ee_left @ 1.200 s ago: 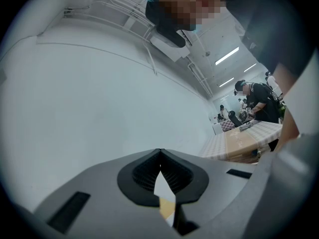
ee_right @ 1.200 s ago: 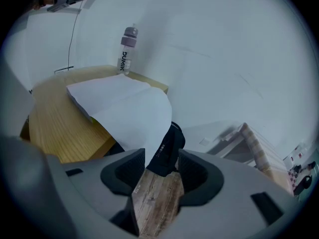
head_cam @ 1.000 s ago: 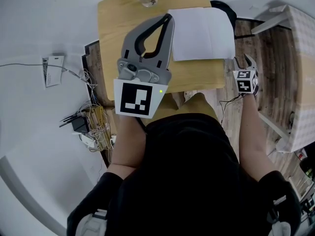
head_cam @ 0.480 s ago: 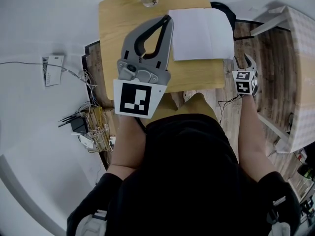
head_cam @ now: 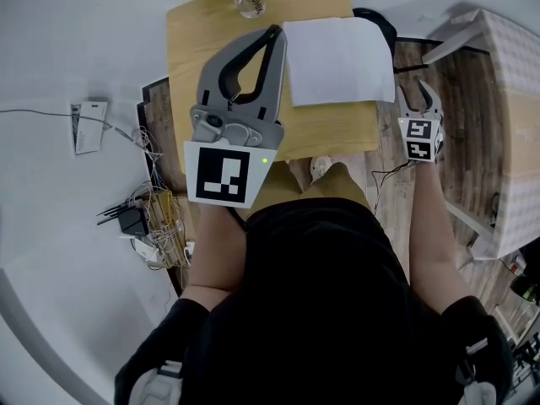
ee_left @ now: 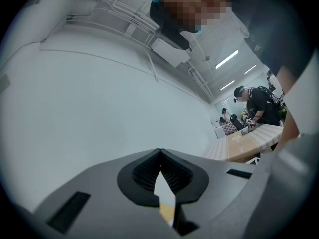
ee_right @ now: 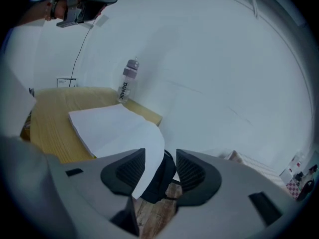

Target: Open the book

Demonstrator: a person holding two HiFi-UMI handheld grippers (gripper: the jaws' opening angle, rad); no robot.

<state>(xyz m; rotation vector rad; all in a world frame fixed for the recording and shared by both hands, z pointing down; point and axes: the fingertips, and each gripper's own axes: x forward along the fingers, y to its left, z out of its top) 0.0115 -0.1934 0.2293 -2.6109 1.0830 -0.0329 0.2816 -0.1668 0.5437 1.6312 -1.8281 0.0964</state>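
Right gripper view | book [ee_right: 104,123] just ahead-left of right gripper [ee_right: 160,166] | jaws apart

The right hand-held gripper [ee_right: 160,168] has its jaws apart low in the frame. A curled white page of the book [ee_right: 107,126] hangs down between them, close to the left-hand pad. The book lies on the wooden bench [ee_right: 47,118] at centre left, a clear bottle [ee_right: 127,81] upright behind it. The left hand-held gripper [ee_right: 79,6] shows at upper left.
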